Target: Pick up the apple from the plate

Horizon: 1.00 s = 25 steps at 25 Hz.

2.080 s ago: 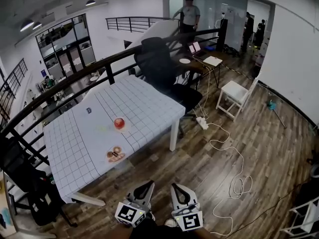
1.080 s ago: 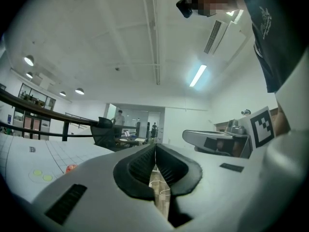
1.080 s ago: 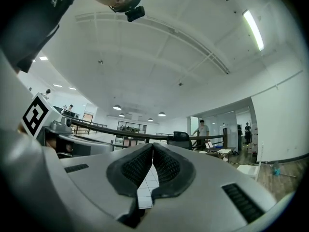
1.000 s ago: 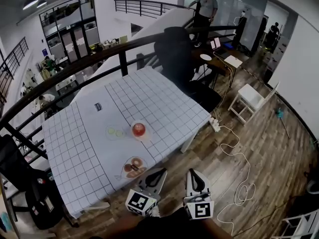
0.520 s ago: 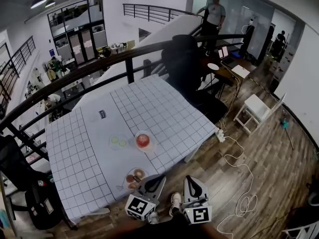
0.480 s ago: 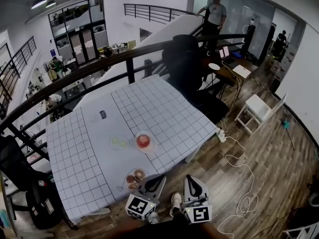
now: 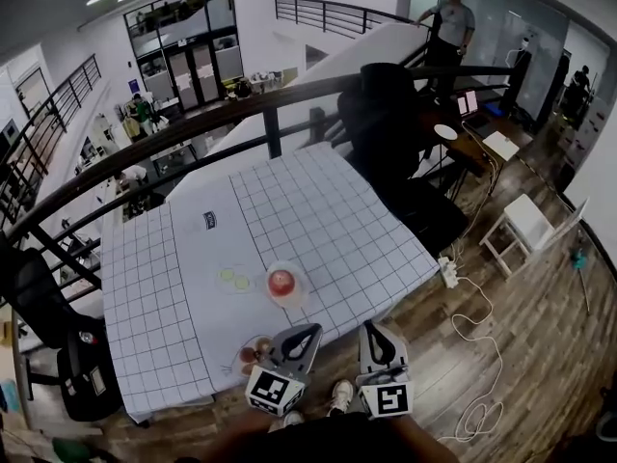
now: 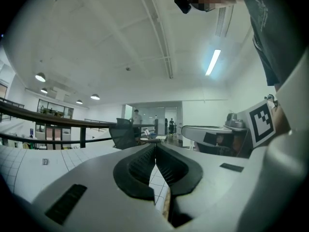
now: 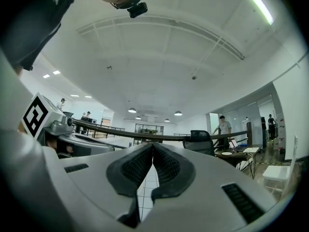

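Observation:
A red apple [image 7: 281, 281] sits on a small clear plate [image 7: 295, 294] near the front of the white grid-cloth table [image 7: 318, 210]. My left gripper [image 7: 310, 330] is shut and empty. It is held level at the table's near edge, just short of the apple's plate. My right gripper [image 7: 370, 329] is shut and empty too, beside the left one and off the table's front corner. In the left gripper view the jaws [image 8: 155, 147] meet over the cloth; in the right gripper view the right gripper [image 9: 153, 147] shows its jaws touching. Neither gripper view shows the apple.
A plate of pastries [image 7: 249, 354] lies at the table's front edge, partly hidden by the left gripper. A saucer with green slices [image 7: 232, 279] sits left of the apple. A black office chair [image 7: 390, 128] and a railing [image 7: 193, 128] stand behind the table; cables [image 7: 479, 336] trail on the floor.
Both grippers have moved forward to the table's front edge, still shut. The apple and plates now lie closer in the head view, and the left gripper covers part of the pastry plate.

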### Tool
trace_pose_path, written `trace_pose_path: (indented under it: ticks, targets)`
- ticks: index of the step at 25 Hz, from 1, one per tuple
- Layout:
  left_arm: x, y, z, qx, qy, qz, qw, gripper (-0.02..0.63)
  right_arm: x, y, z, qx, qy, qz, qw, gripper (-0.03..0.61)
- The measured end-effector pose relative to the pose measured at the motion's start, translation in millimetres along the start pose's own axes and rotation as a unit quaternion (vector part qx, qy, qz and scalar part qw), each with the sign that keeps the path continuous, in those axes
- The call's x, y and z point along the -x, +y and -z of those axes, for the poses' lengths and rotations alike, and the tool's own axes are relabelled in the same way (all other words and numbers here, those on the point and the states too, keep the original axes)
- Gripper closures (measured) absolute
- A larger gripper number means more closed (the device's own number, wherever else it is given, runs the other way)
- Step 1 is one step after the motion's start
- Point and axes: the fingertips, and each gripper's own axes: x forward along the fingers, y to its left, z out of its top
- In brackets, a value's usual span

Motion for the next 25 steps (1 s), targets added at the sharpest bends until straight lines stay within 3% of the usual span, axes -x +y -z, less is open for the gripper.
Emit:
trace_pose_path:
  ticks: [5, 12, 18, 25]
  targets:
    - [-28, 6, 8, 0.006, 0.018, -0.021, 0.9996, 0.591, -22, -24, 5, -0.038, -0.007, -0.022, 0.999, 0.555]
    - [-39, 11, 20, 0.003, 0.052, -0.064, 0.9966, 0.591, -42, -40, 16, -0.051, -0.014, -0.072, 0.996, 0.555]
    - [-36, 32, 26, 0.021, 0.059, -0.118, 0.9910, 0.591, -66, -32, 21, -0.038, -0.020, -0.125, 0.991, 0.555]
    - [-37, 63, 40, 0.012, 0.070, -0.138, 0.9879, 0.591, -96, -8, 35, -0.041, -0.008, -0.165, 0.985, 0.555]
